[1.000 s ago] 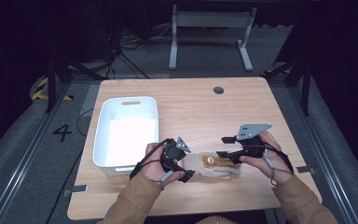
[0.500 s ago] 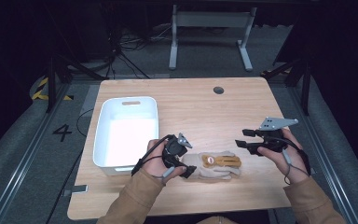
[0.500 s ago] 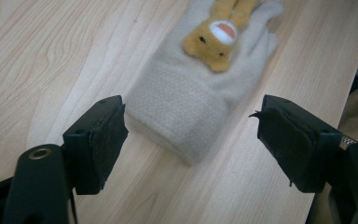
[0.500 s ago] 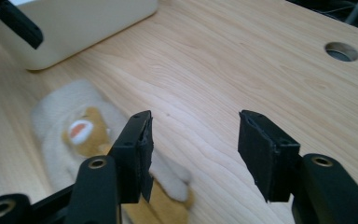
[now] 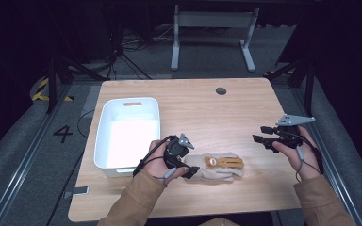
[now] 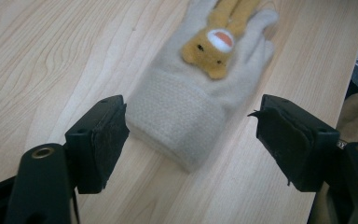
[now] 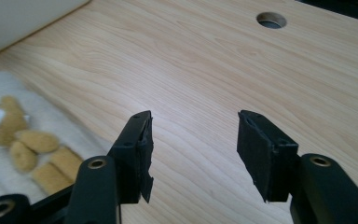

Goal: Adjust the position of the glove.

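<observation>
A cream knitted glove [image 5: 218, 168] with a yellow plush bear [image 5: 222, 162] sewn on its back lies flat near the table's front edge, its cuff toward the left. My left gripper [image 5: 189, 171] is open right at the cuff; in the left gripper view the glove's cuff [image 6: 179, 123] lies between the two spread jaws, untouched by the pads [image 6: 109, 135]. My right gripper [image 5: 260, 140] hovers open to the right of the glove, well apart from it. In the right gripper view the glove and bear [image 7: 25, 140] lie off to the lower left of the jaws [image 7: 193, 149].
A white plastic bin [image 5: 128, 134] stands at the table's left, just beyond my left hand, with nothing visible inside. A round cable hole [image 5: 221, 91] sits at the back of the wooden tabletop [image 5: 207, 113]. Bare wood lies between the glove and the right gripper.
My right gripper has let go of the glove's finger end and drawn away to the right and up. The left gripper stays at the cuff. The glove now lies flat.
</observation>
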Tool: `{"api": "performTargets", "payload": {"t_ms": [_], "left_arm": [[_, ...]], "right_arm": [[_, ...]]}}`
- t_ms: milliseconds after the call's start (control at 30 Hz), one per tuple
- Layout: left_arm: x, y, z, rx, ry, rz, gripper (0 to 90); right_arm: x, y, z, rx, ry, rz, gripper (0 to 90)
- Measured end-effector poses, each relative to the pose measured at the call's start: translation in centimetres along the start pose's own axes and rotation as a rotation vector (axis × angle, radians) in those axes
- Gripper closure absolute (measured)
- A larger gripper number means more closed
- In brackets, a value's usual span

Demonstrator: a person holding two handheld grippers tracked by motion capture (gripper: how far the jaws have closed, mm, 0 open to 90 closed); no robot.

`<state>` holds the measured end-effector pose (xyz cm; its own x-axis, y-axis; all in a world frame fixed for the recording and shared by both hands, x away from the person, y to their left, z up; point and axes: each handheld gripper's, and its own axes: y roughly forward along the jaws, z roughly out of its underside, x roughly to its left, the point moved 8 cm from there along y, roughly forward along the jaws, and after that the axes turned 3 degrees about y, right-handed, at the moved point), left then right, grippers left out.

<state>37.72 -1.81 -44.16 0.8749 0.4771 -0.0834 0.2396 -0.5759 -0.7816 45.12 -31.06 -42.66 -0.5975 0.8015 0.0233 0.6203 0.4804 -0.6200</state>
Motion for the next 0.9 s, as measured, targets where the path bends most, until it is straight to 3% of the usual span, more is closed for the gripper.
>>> {"api": "performTargets", "payload": {"t_ms": [433, 900], "left_arm": [[-0.1, 0.5, 0.0, 0.002, 0.006, 0.009, 25.1], [-0.1, 1.8, -0.5, -0.035, 0.045, 0.038, 25.1]], "right_arm": [[-3.7, 1.1, 2.7, 0.048, 0.085, 0.053, 46.6], [-5.0, 1.4, 4.4, 0.067, 0.11, 0.052, 46.1]]}}
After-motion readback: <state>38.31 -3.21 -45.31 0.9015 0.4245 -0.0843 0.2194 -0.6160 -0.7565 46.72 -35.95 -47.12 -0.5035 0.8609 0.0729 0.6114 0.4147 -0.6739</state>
